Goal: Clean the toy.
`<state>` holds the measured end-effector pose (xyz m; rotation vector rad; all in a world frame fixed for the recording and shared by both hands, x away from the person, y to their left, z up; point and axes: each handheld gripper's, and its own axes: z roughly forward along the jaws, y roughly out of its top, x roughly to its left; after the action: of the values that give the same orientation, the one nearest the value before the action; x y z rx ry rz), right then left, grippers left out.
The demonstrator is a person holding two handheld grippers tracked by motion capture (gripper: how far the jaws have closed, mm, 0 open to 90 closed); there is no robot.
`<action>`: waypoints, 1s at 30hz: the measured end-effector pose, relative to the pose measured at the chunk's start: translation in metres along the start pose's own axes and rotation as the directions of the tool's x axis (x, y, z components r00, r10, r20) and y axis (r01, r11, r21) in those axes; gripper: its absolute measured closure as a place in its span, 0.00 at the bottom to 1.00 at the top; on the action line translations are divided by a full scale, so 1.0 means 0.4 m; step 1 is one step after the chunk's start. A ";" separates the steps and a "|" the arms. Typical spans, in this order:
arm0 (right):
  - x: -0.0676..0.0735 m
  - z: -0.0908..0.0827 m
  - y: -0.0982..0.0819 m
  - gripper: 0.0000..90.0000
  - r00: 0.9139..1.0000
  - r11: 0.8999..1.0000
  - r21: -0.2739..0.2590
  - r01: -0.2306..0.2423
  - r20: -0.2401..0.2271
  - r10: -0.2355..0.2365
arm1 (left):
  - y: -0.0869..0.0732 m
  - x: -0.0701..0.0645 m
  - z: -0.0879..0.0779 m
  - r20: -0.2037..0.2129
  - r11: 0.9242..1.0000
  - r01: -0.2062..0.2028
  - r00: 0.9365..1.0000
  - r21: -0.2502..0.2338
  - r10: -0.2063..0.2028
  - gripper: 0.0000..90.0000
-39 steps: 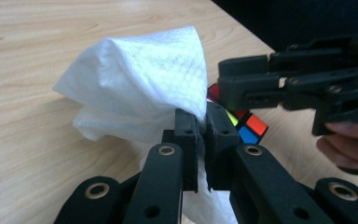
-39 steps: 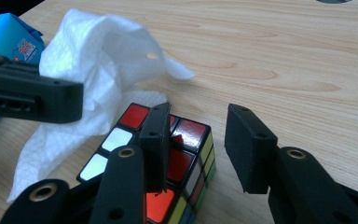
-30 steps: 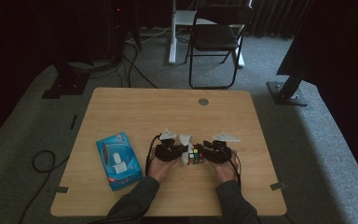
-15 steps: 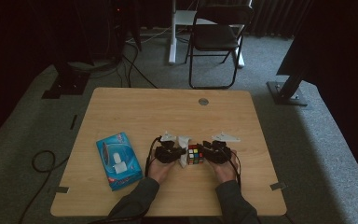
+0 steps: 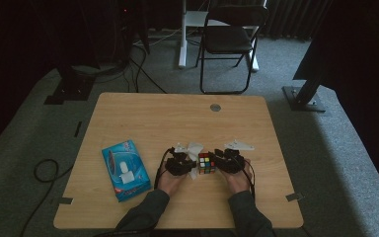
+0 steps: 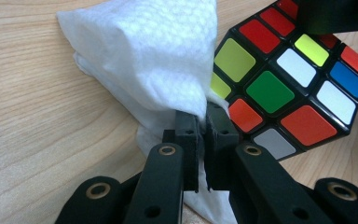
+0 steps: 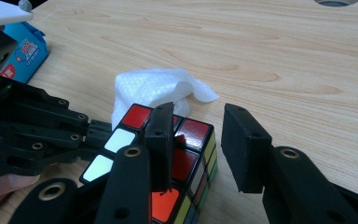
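Taking the puzzle cube (image 5: 207, 163) near the front middle of the wooden counter (image 5: 143, 118) as the landmark, a blue tissue pack (image 5: 126, 169) lies well to its left. The left tongs (image 6: 202, 122) come just to the cube's left, jaws pinched together on a white tissue (image 6: 144, 60) that bunches against the cube's left side. Just right of the cube, the right tongs (image 7: 195, 128) stand with jaws parted, the nearer jaw lying over the cube's red-tiled top and the other off its edge, holding nothing.
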<state>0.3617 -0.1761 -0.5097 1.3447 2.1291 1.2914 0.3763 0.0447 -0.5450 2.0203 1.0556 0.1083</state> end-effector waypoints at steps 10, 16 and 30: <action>0.000 0.000 0.000 0.71 1.000 1.000 0.000 0.000 0.000 0.000 | 0.015 -0.023 -0.068 0.055 0.996 -0.017 0.998 -0.082 0.021 0.95; 0.001 0.000 -0.001 0.72 1.000 1.000 -0.001 -0.003 0.000 0.003 | 0.013 -0.038 -0.076 0.084 0.996 -0.028 0.996 -0.080 0.035 0.95; 0.001 0.000 -0.001 0.73 1.000 1.000 -0.001 -0.010 -0.003 0.010 | -0.016 -0.027 -0.009 0.005 0.999 -0.044 0.999 0.021 0.044 0.95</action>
<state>0.3614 -0.1757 -0.5100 1.3550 2.1262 1.2990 0.3638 0.0411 -0.5443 2.0622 1.0137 0.1160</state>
